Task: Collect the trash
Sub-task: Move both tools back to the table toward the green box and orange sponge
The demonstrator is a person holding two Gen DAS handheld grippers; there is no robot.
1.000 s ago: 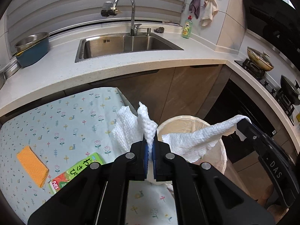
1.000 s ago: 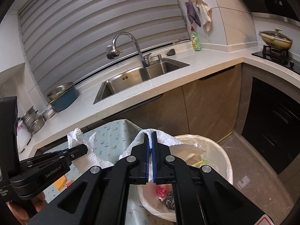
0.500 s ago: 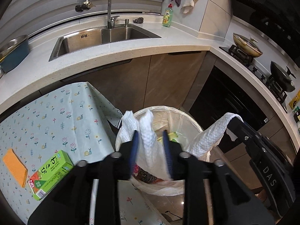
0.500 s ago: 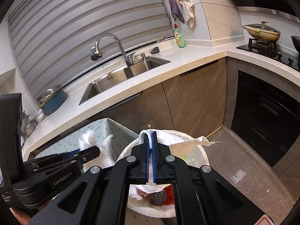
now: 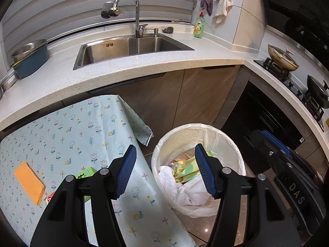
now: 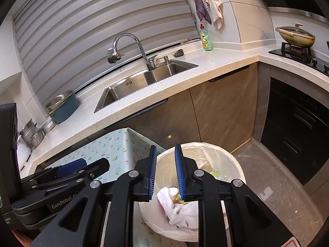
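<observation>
A: How is the left gripper [image 5: 165, 169]?
B: Jaws spread wide, holding nothing.
A: The right gripper [image 6: 165, 174]?
B: Parted more narrowly, also empty, close beside the left

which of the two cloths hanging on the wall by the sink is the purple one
The purple cloth is the one hanging nearer the faucet. The cream cloth beside it hangs nearer the stove, and the green soap bottle stands below them.

Both wrist views steeply downward, close above shared trash bin [image 5: 232, 142]; sink [image 6: 131, 86] beyond
</observation>
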